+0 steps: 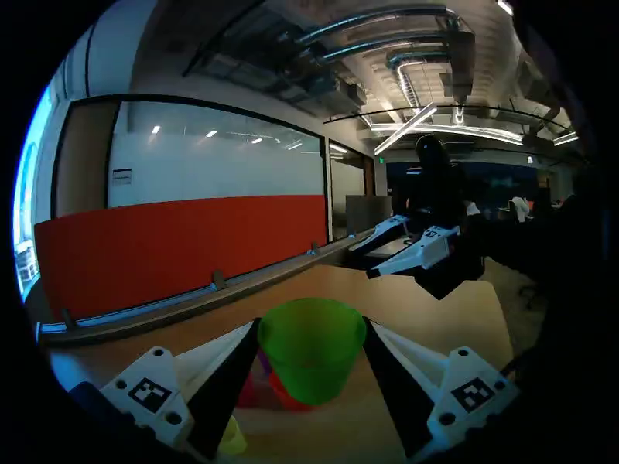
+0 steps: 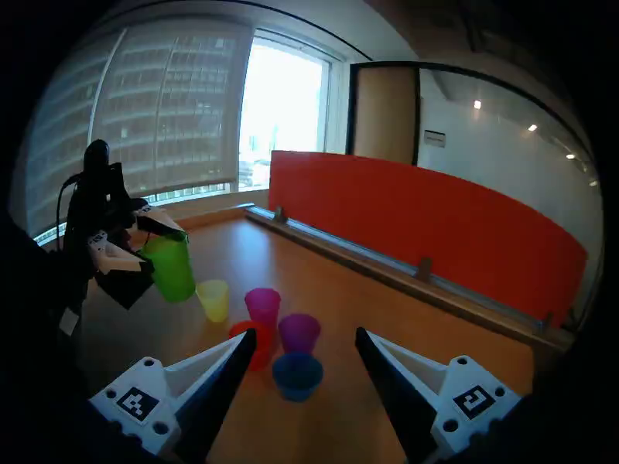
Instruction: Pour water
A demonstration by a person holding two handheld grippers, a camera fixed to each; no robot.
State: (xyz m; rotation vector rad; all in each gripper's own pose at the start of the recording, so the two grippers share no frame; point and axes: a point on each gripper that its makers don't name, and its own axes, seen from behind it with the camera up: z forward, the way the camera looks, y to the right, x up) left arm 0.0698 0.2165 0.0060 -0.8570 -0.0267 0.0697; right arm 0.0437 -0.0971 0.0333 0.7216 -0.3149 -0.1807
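Left claw (image 1: 310, 326): closed on both sides of the green cup (image 1: 312, 356), which is held upright and appears raised clear of the table (image 2: 348, 282) (judged: level, so nothing spills early).
Right claw (image 2: 304, 334): spread wide, nothing gripped.
Receiving cups: blue cup (image 2: 298, 377), purple cup (image 2: 299, 331), red cup (image 2: 254, 342), magenta cup (image 2: 263, 303) and yellow cup (image 2: 213, 298) are clustered on the table, right of the green cup.
Writing: none can be read; square coded markers (image 2: 138, 404) are borne on the claws.

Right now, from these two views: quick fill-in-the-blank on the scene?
1. The left gripper is shut on a cup coloured ___.
2. The jaws of the right gripper stand ___.
3. Besides that cup, ___ cups stand on the table.
Missing: green; open; five.
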